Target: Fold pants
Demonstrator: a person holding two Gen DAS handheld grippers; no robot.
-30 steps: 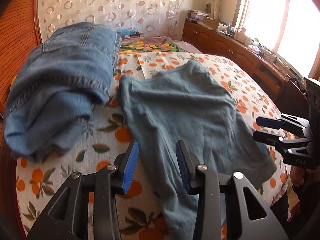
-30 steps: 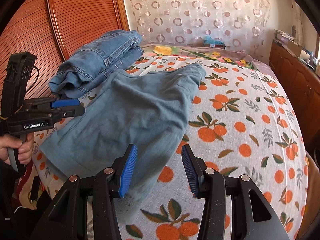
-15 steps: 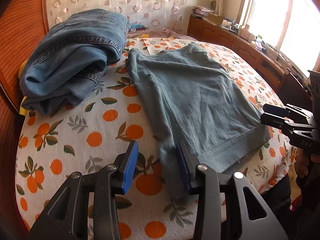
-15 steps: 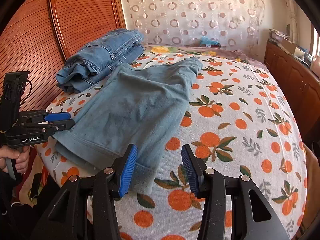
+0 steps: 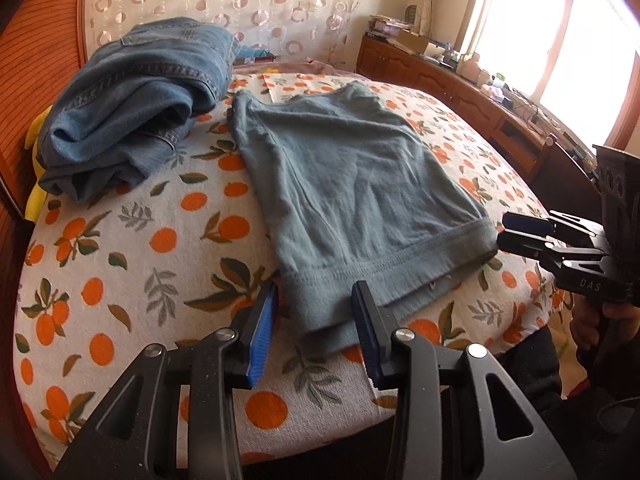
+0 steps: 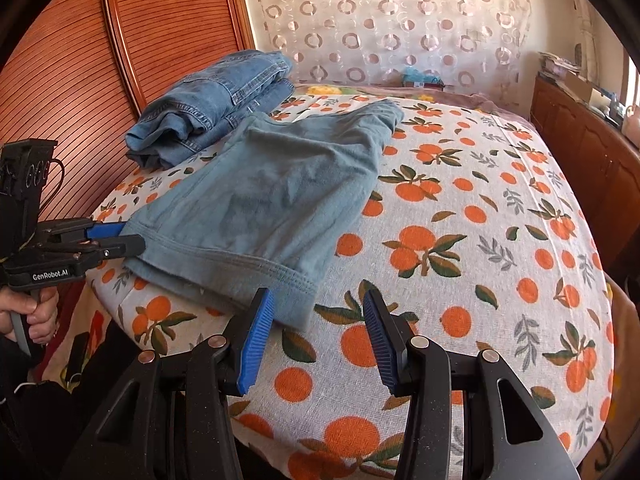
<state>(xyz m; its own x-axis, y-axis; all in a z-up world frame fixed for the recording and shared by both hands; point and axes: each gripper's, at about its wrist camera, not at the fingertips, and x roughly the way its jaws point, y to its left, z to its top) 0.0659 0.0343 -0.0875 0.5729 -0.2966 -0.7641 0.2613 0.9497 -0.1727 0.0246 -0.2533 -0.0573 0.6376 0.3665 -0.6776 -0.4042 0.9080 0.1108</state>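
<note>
At far left we see folded jeans [image 5: 132,96] against the headboard [image 6: 72,92], and just beside them the grey-blue pants [image 5: 352,184] lie flat on the orange-print sheet [image 5: 120,248], waistband at the near edge. Our left gripper [image 5: 314,320] has its jaws apart, one on each side of the waistband's left corner. Farther right, our right gripper [image 6: 318,328] is also spread wide, its left pad [image 6: 256,336] just beside the other waistband corner, clamping nothing.
</note>
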